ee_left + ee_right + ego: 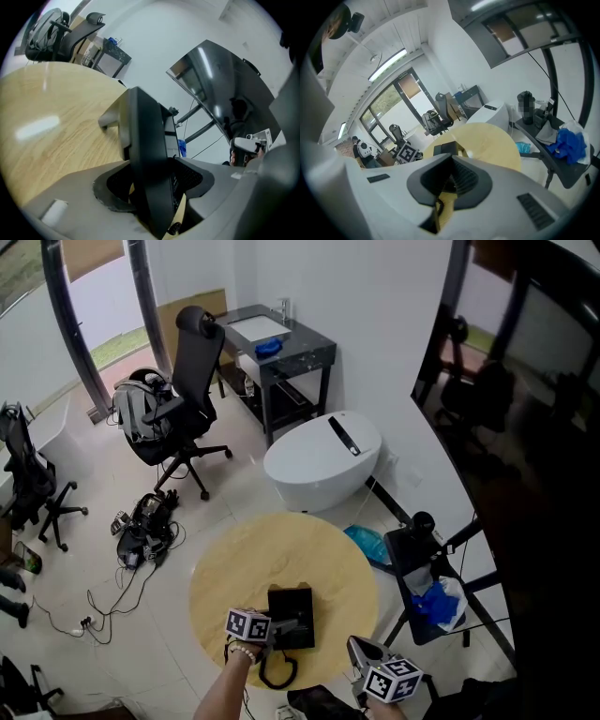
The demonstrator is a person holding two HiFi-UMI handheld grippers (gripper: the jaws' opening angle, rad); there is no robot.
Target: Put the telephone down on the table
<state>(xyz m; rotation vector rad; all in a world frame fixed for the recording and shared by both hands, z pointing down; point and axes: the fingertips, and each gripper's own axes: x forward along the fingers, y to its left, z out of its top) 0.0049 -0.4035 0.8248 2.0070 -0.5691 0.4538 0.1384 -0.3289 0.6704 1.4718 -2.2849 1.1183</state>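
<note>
**Telephone on the surface, left fingers apart around it**

Nearest in, the right gripper (450, 164) is held off the near rim, its fingers seen closed with nothing between them. Just beside it, the left gripper (275, 626) is shown with fingers spread. The black telephone (146, 131) stands between them with gaps on either side, so no squeeze is applied. The telephone is judged to be resting on the round wooden surface (319, 549), toward its near rim, with the coiled cord (278, 669) lying closer in. A rigid, smooth plastic body is expected: light and slippery, best taken across the base's flanks, since the springy cord can tug. Farther off, a white rounded casing (323, 460), an office chair (190, 399) and a dark stand (286, 352) are picked out on the tiled floor.
</note>
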